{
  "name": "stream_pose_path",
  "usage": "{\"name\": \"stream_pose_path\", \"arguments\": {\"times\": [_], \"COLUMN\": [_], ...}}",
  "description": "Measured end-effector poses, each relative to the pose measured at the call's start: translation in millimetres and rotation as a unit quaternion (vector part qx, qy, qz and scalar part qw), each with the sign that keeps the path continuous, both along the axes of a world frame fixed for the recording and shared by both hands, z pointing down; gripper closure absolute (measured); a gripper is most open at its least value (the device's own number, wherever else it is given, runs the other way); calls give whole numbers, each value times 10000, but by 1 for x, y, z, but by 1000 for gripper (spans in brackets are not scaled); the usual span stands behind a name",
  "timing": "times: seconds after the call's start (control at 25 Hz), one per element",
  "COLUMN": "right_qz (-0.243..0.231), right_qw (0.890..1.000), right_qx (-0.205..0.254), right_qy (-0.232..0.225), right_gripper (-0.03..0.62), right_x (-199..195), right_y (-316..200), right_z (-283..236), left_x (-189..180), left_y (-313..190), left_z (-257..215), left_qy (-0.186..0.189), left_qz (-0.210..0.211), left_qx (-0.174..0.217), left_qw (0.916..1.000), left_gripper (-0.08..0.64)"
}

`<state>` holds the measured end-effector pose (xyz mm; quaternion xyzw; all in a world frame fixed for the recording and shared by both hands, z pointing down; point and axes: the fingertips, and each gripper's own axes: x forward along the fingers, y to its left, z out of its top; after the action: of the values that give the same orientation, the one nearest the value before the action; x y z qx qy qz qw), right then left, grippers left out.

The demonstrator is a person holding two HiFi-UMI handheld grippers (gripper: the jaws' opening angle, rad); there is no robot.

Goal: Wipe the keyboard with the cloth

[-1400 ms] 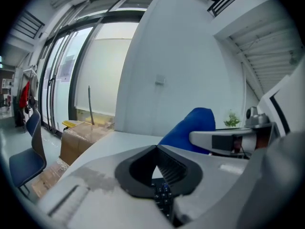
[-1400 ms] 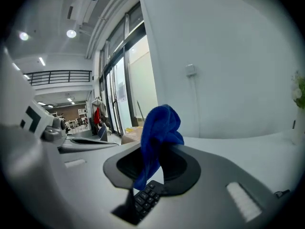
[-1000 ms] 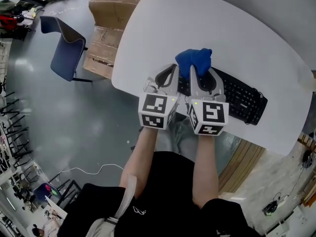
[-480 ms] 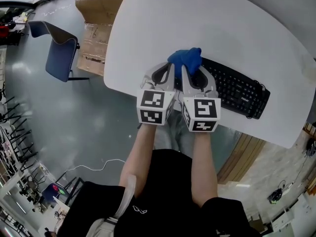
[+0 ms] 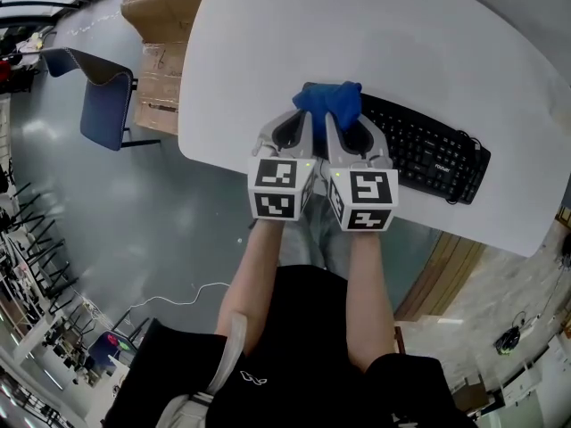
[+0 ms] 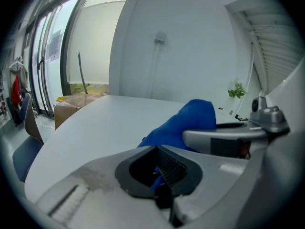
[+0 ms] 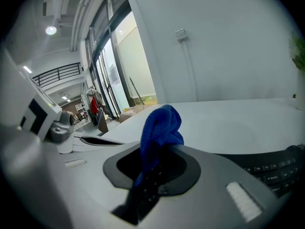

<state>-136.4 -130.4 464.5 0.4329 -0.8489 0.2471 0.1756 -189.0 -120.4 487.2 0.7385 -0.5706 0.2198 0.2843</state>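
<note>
A black keyboard [image 5: 433, 154] lies on the white table [image 5: 268, 43] near its front edge. A bunched blue cloth [image 5: 328, 103] rests over the keyboard's left end. My left gripper [image 5: 303, 121] and right gripper [image 5: 332, 121] stand side by side, both shut on the cloth's near edge. In the left gripper view a scrap of the cloth [image 6: 186, 123] is pinched in my left gripper [image 6: 159, 173], with the right gripper's finger [image 6: 224, 138] beside it. In the right gripper view the cloth [image 7: 159, 123] rises from my right gripper [image 7: 152, 171], and keyboard keys [image 7: 274, 171] show at the right.
Cardboard boxes [image 5: 156, 25] and a blue chair [image 5: 103, 96] stand on the floor left of the table. The table's near edge runs just under the grippers. The person's arms and dark shirt fill the lower middle of the head view.
Both grippers have slid the cloth leftward along the keyboard, toward its left end. More of the keys now shows to the right of the cloth.
</note>
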Motion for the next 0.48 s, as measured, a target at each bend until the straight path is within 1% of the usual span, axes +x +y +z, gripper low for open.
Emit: {"name": "stream_pose_path", "arguments": {"times": [0.32, 0.48], "right_qz": [195, 284], "right_qw": [9997, 9994], "right_qx": [-160, -204], "right_qy": [3, 6], "right_gripper": [518, 518], "right_x": [20, 32], "right_y": [3, 4], "right_z": [9, 11], "left_x": [21, 33], "left_y": [2, -2], "left_z": [6, 4], "left_qy": [5, 31], "left_qz": [180, 213], "left_qx": [-82, -31], "left_qw": [9998, 9998], "left_gripper": [560, 561]}}
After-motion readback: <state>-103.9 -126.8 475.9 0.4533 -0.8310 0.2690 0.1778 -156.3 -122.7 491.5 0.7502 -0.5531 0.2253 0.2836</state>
